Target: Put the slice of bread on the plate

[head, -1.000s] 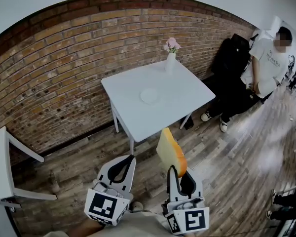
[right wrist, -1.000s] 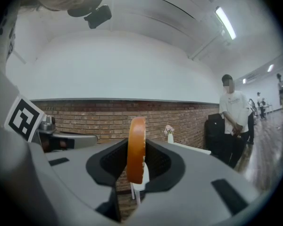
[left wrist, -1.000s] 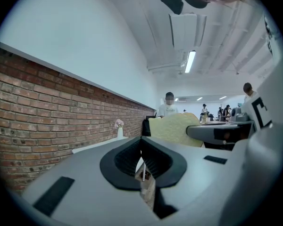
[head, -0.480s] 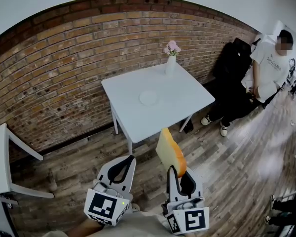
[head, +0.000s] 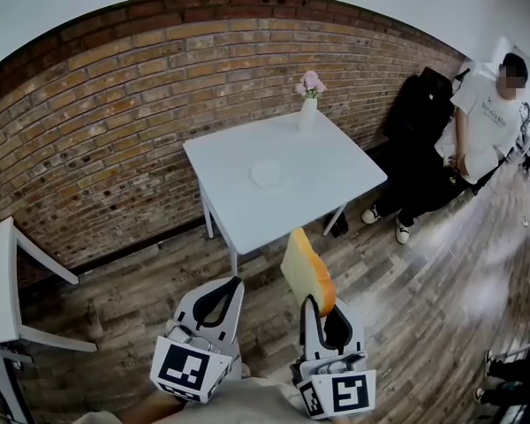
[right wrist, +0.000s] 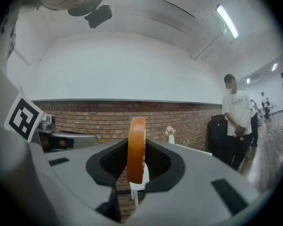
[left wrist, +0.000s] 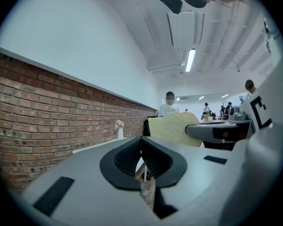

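A slice of bread [head: 306, 270] with an orange crust stands upright on edge, and my right gripper [head: 316, 302] is shut on its lower part. In the right gripper view the bread [right wrist: 136, 147] shows edge-on between the black pads. My left gripper [head: 233, 282] hangs beside it to the left, shut with nothing in it; its pads [left wrist: 150, 149] meet at the tips. A small white plate [head: 267, 173] lies in the middle of the white table [head: 340, 162], well ahead of both grippers. From the left gripper view the bread [left wrist: 172, 128] is off to the right.
A white vase with pink flowers [head: 308, 102] stands at the table's far corner. A brick wall [head: 106, 113] runs behind the table. A person [head: 484, 117] stands at the right beside a black bag [head: 421, 104]. A white chair [head: 4, 299] is at the left. The floor is wood planks.
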A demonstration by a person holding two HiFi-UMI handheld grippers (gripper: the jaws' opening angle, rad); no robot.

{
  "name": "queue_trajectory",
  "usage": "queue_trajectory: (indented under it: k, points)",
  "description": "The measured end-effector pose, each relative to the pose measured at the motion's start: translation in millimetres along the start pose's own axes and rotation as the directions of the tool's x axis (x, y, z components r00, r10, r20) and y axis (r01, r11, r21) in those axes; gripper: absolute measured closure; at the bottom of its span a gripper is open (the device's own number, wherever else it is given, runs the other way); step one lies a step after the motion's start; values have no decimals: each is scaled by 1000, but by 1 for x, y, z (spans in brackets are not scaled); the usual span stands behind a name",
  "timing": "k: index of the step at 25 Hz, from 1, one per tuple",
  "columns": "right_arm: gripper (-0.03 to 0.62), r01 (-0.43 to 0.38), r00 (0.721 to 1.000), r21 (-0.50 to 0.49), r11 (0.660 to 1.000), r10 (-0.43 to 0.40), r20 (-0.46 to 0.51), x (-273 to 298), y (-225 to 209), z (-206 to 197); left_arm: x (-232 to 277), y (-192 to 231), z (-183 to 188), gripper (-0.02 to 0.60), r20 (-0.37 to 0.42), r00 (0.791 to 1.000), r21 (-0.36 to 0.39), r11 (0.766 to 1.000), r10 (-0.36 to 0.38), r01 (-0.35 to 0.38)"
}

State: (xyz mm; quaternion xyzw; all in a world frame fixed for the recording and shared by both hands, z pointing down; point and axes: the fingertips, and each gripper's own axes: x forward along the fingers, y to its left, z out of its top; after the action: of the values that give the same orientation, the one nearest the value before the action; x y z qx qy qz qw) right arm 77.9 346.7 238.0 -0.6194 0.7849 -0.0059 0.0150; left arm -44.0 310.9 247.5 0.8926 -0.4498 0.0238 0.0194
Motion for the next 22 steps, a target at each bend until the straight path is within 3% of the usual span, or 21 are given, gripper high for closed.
queue_trajectory:
  k: [22]
  points:
    - [500,20,999,-30,999,-21,-33,73,-14,-8,62,48,-12,572,-27,999,-35,999,-23,22]
